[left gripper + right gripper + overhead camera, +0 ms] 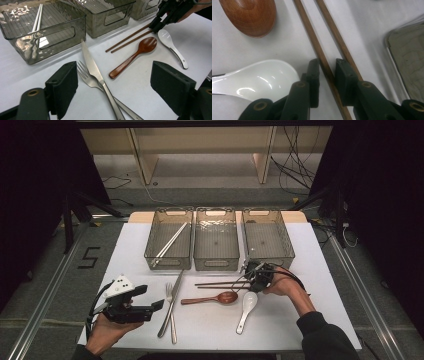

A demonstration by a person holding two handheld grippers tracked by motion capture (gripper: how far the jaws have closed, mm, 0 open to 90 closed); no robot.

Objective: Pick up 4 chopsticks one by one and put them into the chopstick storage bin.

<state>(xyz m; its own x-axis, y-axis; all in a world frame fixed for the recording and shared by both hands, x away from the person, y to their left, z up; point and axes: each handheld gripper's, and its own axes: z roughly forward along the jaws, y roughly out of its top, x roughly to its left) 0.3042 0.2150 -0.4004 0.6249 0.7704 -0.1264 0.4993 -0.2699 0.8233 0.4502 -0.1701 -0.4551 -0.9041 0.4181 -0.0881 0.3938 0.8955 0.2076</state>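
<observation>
Our right gripper [327, 63] is narrowing around one brown chopstick [312, 32] beside the white spoon [257, 75], not yet pinching; we are risking leaving its twin [332, 30] behind

Left tool [159, 306] agape; right tool [327, 65] nearly closed.

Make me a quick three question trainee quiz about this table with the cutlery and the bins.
1. True or false: the left bin already holds pale chopsticks.
2. Which lies between the right gripper jaws: A the white spoon, B a brown chopstick, C the fork?
3. What lies across the fork?

Key: 1 true. 2 B; the other brown chopstick passes outside them. 3 the knife.
</observation>
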